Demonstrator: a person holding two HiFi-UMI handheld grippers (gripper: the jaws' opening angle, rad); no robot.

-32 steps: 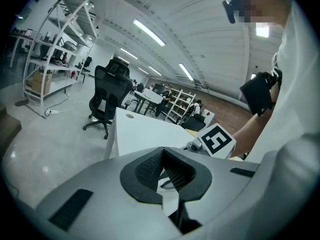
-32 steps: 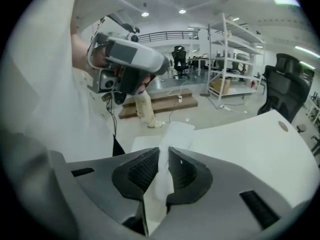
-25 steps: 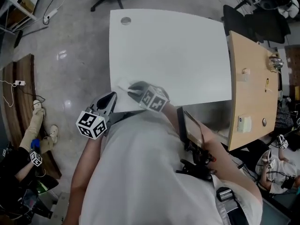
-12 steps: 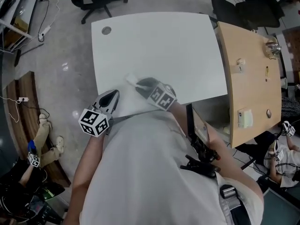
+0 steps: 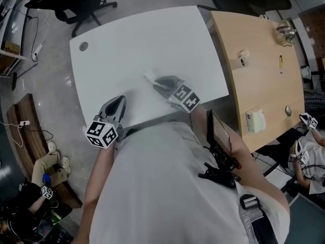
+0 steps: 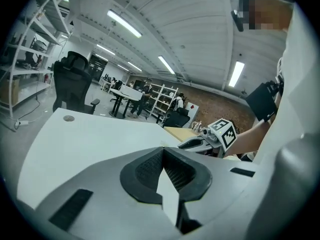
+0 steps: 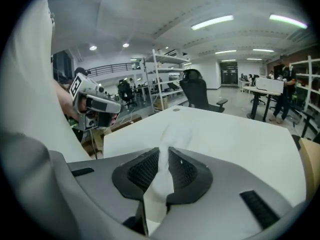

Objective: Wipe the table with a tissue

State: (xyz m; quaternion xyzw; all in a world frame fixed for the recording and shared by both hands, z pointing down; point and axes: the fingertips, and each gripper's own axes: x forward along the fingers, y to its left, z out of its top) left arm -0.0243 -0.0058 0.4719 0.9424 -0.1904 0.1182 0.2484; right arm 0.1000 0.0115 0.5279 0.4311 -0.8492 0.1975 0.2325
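A white tissue [image 5: 150, 77] lies crumpled on the white table [image 5: 152, 34], near the middle of its front half. My right gripper [image 5: 158, 83] is shut on it and holds it down against the tabletop. The right gripper view shows the tissue [image 7: 170, 131] pinched between the jaws and trailing ahead of my right gripper [image 7: 164, 151]. My left gripper [image 5: 120, 102] hovers over the table's front left edge, shut with nothing in it. In the left gripper view my left gripper [image 6: 162, 151] has its jaws meeting at the tips, with the right gripper [image 6: 195, 143] beyond.
A wooden desk [image 5: 259, 70] with small items adjoins the table on the right. A round grommet cap [image 5: 83, 46] sits at the table's far left corner. A black office chair [image 5: 76, 4] stands beyond, and a wooden bench [image 5: 28, 136] on the floor at the left.
My right gripper has dragged the tissue along the table from near the front left corner toward the middle. The left gripper has stayed by the front left edge.
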